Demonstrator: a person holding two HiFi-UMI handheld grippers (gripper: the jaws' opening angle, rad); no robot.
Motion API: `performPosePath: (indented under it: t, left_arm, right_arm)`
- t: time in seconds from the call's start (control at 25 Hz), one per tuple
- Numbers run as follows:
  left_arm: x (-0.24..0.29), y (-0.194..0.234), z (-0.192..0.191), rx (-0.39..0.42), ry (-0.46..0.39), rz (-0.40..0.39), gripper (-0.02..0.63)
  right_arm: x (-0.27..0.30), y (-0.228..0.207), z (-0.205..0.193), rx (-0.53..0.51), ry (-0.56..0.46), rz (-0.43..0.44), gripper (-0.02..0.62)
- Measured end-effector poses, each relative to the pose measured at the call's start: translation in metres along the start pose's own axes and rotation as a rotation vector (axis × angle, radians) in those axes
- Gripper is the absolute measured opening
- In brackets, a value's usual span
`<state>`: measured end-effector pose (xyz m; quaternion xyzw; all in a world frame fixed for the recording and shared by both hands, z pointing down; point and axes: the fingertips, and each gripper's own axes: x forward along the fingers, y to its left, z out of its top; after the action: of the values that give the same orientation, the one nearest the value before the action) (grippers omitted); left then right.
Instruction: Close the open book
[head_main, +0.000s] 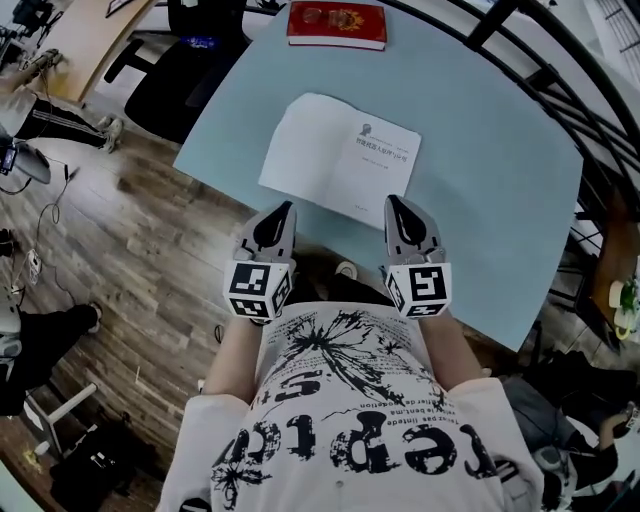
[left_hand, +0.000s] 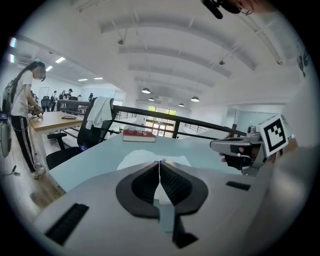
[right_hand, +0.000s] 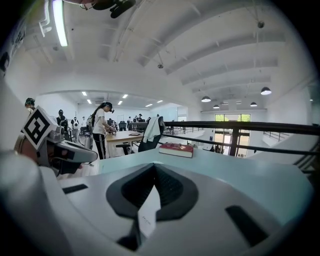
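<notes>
An open book (head_main: 340, 155) with white pages lies flat on the light blue table (head_main: 500, 180); its right page carries a small title print. My left gripper (head_main: 289, 206) is shut, its tip at the book's near left edge. My right gripper (head_main: 391, 200) is shut too, just over the near right edge. In the left gripper view the pads (left_hand: 172, 182) meet at my left gripper's tip (left_hand: 159, 162), and the book (left_hand: 131, 160) shows just beyond. In the right gripper view my right gripper (right_hand: 154, 166) holds nothing, and a strip of page (right_hand: 146, 212) shows below it.
A closed red book (head_main: 337, 25) lies at the table's far edge. A black office chair (head_main: 190, 70) stands at the far left corner. A dark railing (head_main: 560, 70) runs along the table's right side. Wooden floor (head_main: 130, 230) lies to the left, with people at desks (right_hand: 102, 127) beyond.
</notes>
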<state>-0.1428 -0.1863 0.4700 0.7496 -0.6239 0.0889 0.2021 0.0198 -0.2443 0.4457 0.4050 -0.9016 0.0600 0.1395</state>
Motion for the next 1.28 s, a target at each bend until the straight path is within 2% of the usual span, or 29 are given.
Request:
performPosePath:
  t: [0.08, 0.16, 0.36, 0.52, 0.56, 0.64, 0.88, 0.96, 1.16, 1.28]
  left_arm:
    - [0.006, 0.012, -0.014, -0.033, 0.021, -0.006, 0.020]
    - [0.010, 0.022, -0.035, -0.111, 0.056, -0.007, 0.020]
    - [0.027, 0.043, -0.075, -0.431, 0.072, 0.003, 0.020]
    - [0.041, 0.053, -0.094, -0.607, 0.060, 0.015, 0.023]
    - [0.044, 0.054, -0.096, -0.653, 0.054, 0.009, 0.031]
    - [0.051, 0.056, -0.100, -0.755, 0.039, -0.016, 0.100]
    - [0.063, 0.057, -0.109, -1.075, -0.008, -0.080, 0.104]
    - [0.066, 0.063, -0.112, -1.134, -0.017, -0.077, 0.104]
    - [0.075, 0.081, -0.116, -1.170, -0.023, -0.046, 0.104]
    - [0.078, 0.087, -0.119, -1.225, -0.021, -0.037, 0.104]
  right_arm:
    - [0.009, 0.006, -0.004, 0.004, 0.011, 0.005, 0.011]
    - [0.015, 0.013, -0.010, 0.000, 0.033, 0.016, 0.011]
    - [0.033, 0.023, -0.026, -0.015, 0.087, 0.042, 0.011]
    - [0.043, 0.026, -0.036, -0.030, 0.110, 0.063, 0.011]
    - [0.046, 0.027, -0.037, -0.033, 0.114, 0.066, 0.011]
    - [0.050, 0.029, -0.039, -0.040, 0.120, 0.073, 0.011]
    - [0.053, 0.034, -0.041, -0.109, 0.136, 0.099, 0.011]
    - [0.054, 0.035, -0.041, -0.116, 0.141, 0.101, 0.011]
    - [0.053, 0.029, -0.042, -0.124, 0.147, 0.087, 0.011]
    - [0.051, 0.025, -0.041, -0.126, 0.143, 0.073, 0.011]
